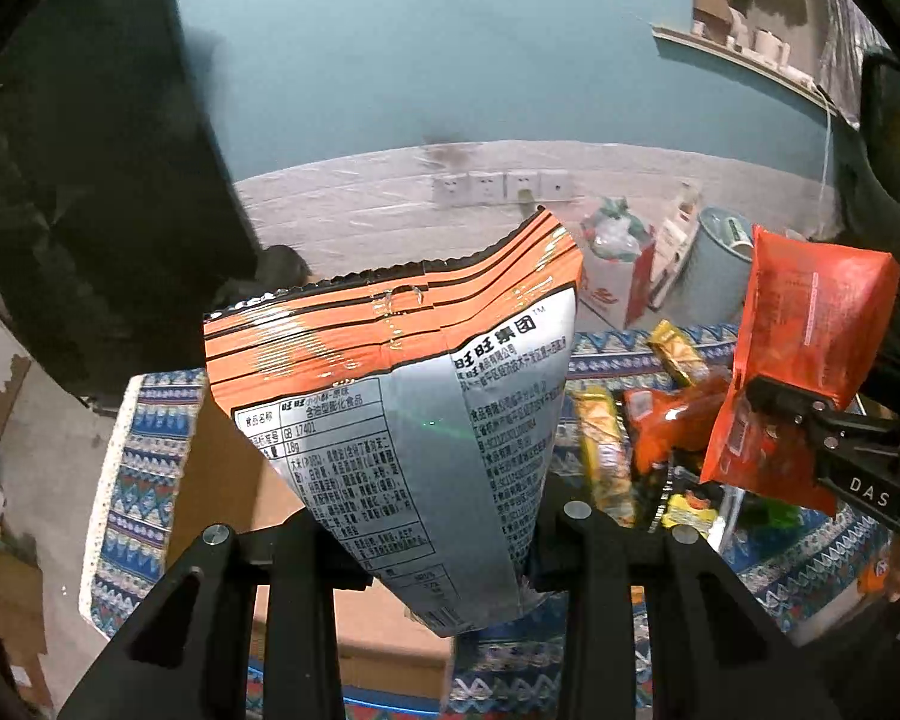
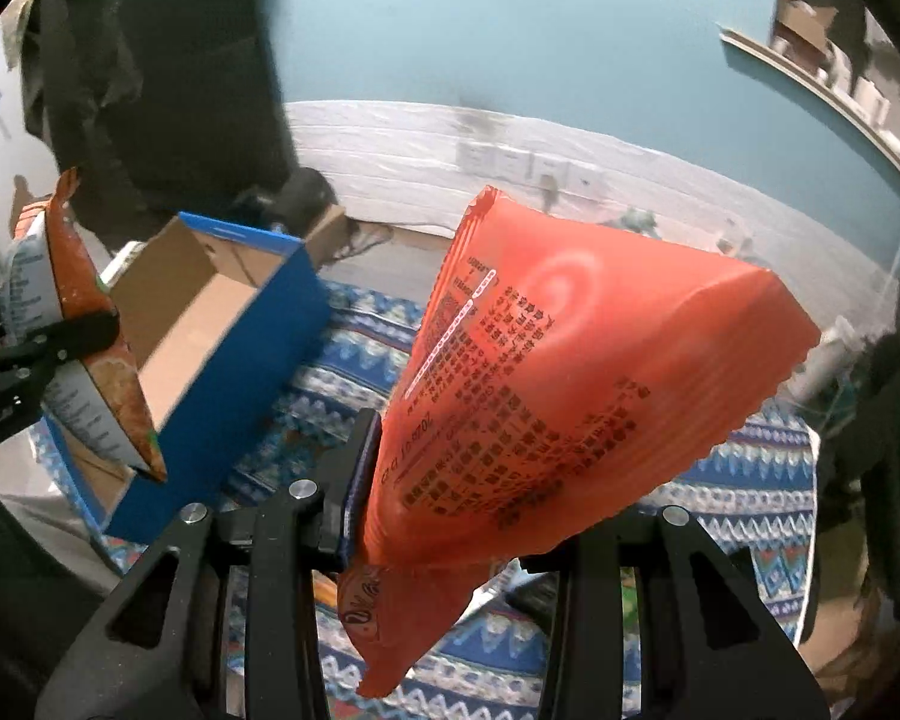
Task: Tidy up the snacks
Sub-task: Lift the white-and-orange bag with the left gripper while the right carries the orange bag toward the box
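Observation:
My left gripper (image 1: 432, 546) is shut on a silver and orange snack bag (image 1: 402, 396) and holds it up above a cardboard box. It also shows in the right wrist view (image 2: 72, 348), held over the open blue box (image 2: 222, 348). My right gripper (image 2: 450, 516) is shut on a red snack packet (image 2: 558, 396) and holds it in the air above the patterned cloth (image 2: 750, 510). The red packet also shows in the left wrist view (image 1: 804, 360), above a pile of loose snacks (image 1: 648, 426).
The blue box with a brown inside stands at the left on the patterned cloth (image 1: 144, 450). A grey bin (image 1: 714, 270) and a white carton (image 1: 618, 276) stand on the floor by the wall. Wall sockets (image 1: 504, 186) sit behind.

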